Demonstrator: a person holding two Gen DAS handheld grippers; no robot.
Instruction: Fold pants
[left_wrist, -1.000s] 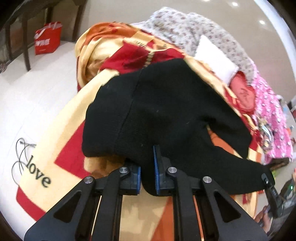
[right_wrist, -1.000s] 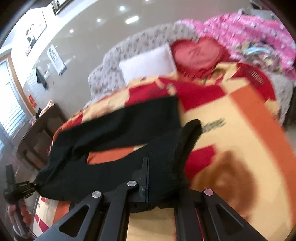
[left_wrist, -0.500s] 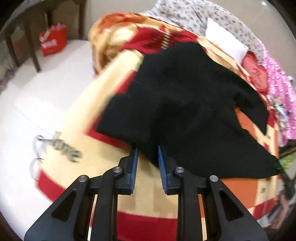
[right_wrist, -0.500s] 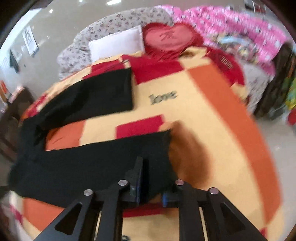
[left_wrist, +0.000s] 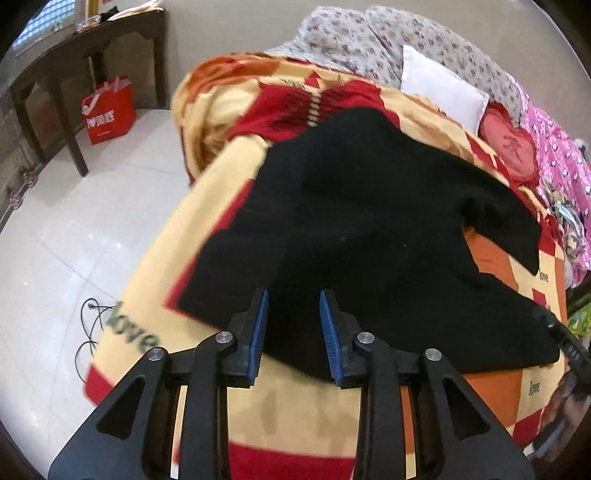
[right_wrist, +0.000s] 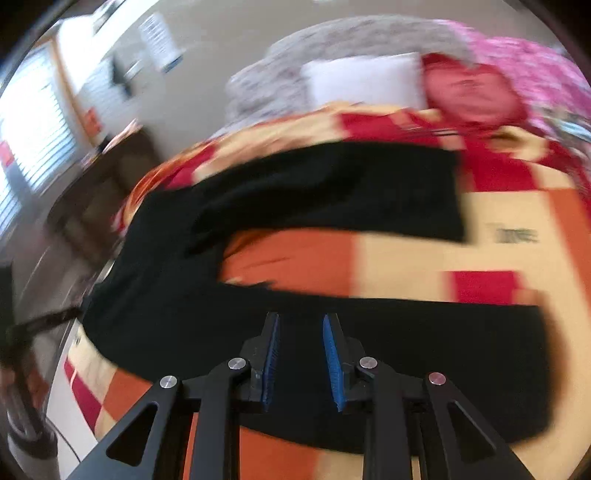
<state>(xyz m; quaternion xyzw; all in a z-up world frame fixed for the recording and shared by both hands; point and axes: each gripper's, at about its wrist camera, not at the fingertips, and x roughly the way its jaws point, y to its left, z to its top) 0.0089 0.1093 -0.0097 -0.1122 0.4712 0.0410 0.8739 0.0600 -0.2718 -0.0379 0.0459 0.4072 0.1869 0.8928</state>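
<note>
While the pants (left_wrist: 369, 229) lie spread on the blanket (left_wrist: 295, 413), no fold shows.
Left gripper (left_wrist: 293, 332) and right gripper (right_wrist: 301, 360) hover over them, jaws spread, holding nothing.

A bed under a red-and-cream patchwork blanket (left_wrist: 303, 406) carries the black pants (left_wrist: 369, 229), spread flat.

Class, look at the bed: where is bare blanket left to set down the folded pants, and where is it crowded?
Bare blanket lies between the black pants and the near edge, and between the two legs. The far end is crowded with the white pillow and heart cushion.
</note>
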